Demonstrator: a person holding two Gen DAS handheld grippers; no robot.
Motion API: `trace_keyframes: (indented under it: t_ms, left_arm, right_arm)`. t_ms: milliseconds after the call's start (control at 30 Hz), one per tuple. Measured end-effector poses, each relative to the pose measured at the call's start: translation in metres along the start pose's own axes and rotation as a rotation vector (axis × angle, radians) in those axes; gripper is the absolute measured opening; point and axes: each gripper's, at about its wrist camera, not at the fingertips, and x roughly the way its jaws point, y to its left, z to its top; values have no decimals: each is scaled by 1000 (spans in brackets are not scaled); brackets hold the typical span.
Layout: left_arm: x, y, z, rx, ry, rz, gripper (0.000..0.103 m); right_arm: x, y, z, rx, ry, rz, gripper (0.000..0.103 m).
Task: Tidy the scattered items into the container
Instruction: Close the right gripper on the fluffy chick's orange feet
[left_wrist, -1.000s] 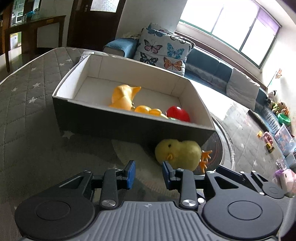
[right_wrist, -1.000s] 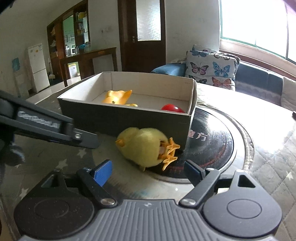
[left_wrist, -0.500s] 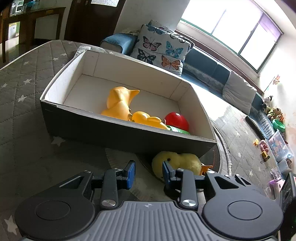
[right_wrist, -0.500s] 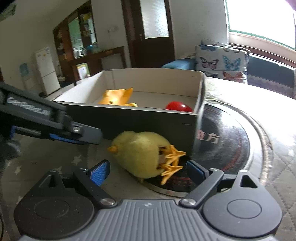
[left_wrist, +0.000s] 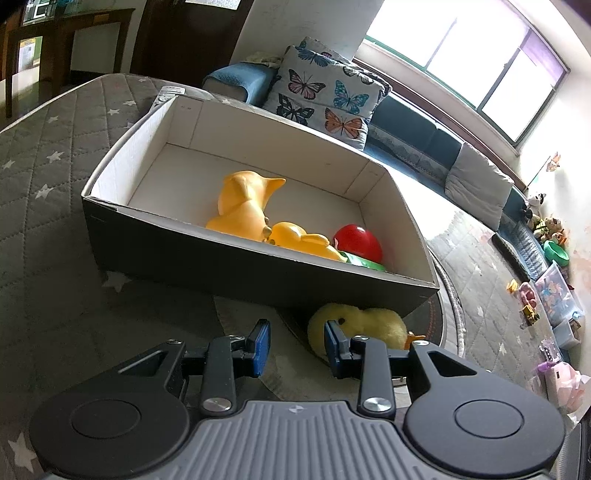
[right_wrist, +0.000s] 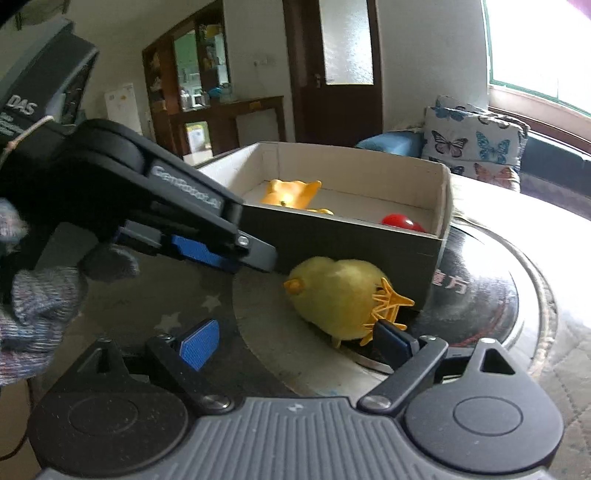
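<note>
Blue-padded right tool, spread wide, empty, low over the worktop, with the right pad touching or almost touching the orange feet of the chick. Left tool narrower but also open and empty, nose close to the chick's head end, not closed on it. Plush chick on its side just outside the near wall of the box, touching or almost touching it, partly on the dark round plate. Probably light, soft, squashy, not slippery and not fragile; likely to roll or deform if pinched at an end. Best taken across the plump middle of the body, not by the thin feet or beak. Already inside the box: yellow toys and a red ball.
</note>
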Motion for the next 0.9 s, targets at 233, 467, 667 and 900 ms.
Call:
trace_keyframes:
  t_ms: [233, 467, 667, 900]
  left_arm:
    - [5, 1, 2, -7, 10, -3, 35]
    - [10, 1, 2, -6, 19, -1, 35]
    - [10, 1, 2, -10, 20, -4, 35]
    - [11, -2, 2, -13, 22, -12, 35]
  right_arm:
    - [10, -23, 5, 52, 5, -42, 93]
    - [30, -44, 10, 105, 42, 26, 94]
    - [26, -37, 9, 80, 39, 36, 96]
    - [10, -21, 7, 35, 10, 53, 96]
